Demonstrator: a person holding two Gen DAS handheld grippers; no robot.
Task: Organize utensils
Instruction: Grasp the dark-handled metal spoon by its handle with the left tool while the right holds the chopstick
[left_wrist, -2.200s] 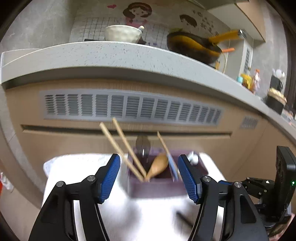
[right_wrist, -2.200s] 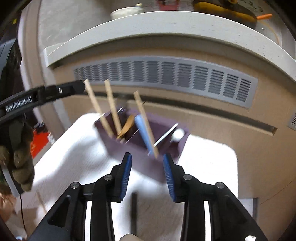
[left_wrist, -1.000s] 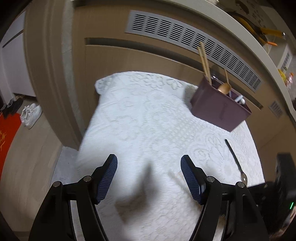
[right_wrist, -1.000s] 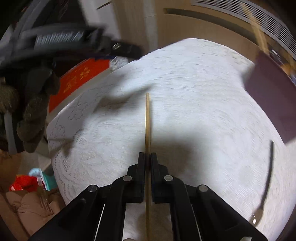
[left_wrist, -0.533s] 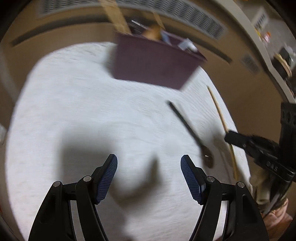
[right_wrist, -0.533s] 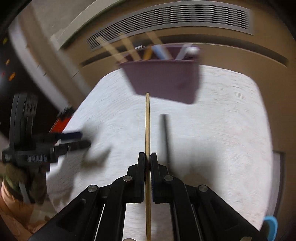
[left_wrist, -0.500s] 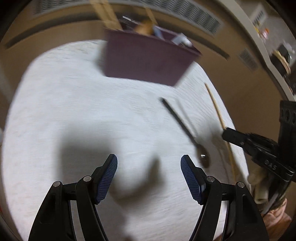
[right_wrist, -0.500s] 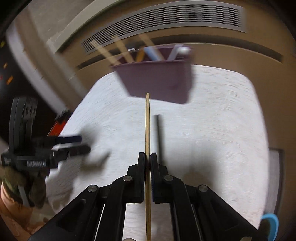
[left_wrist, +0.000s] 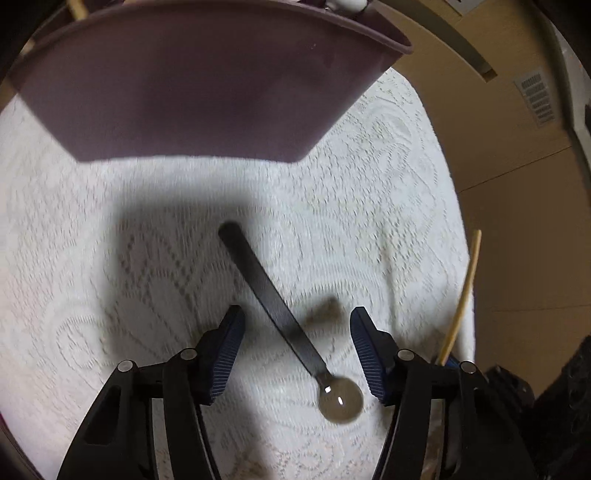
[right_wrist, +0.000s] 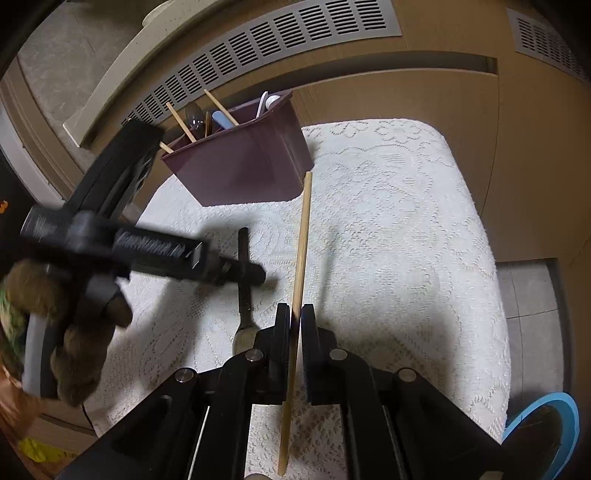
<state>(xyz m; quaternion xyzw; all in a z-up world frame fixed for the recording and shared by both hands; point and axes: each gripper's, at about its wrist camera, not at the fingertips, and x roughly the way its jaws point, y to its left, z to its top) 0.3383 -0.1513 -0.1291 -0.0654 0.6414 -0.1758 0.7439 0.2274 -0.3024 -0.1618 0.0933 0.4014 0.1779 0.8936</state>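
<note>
A dark-handled metal spoon (left_wrist: 280, 314) lies on the white lace cloth (left_wrist: 110, 258), bowl toward me. My left gripper (left_wrist: 295, 332) is open and straddles its handle just above the cloth. The purple utensil bin (left_wrist: 199, 81) stands close behind. In the right wrist view my right gripper (right_wrist: 293, 321) is shut on a wooden chopstick (right_wrist: 301, 240) that points toward the bin (right_wrist: 240, 166), which holds chopsticks and spoons. The spoon (right_wrist: 243, 291) lies left of it, under the left gripper (right_wrist: 255, 277). The chopstick also shows at the right of the left wrist view (left_wrist: 460, 306).
The cloth (right_wrist: 406, 258) covers a small table in front of a wooden cabinet with a grey vent (right_wrist: 258, 62). A blue-rimmed object (right_wrist: 543, 424) sits on the floor at lower right.
My left gripper has dropped lower and closer, so the spoon handle now lies between its open fingers. The right gripper still holds the chopstick, now nearer the bin.
</note>
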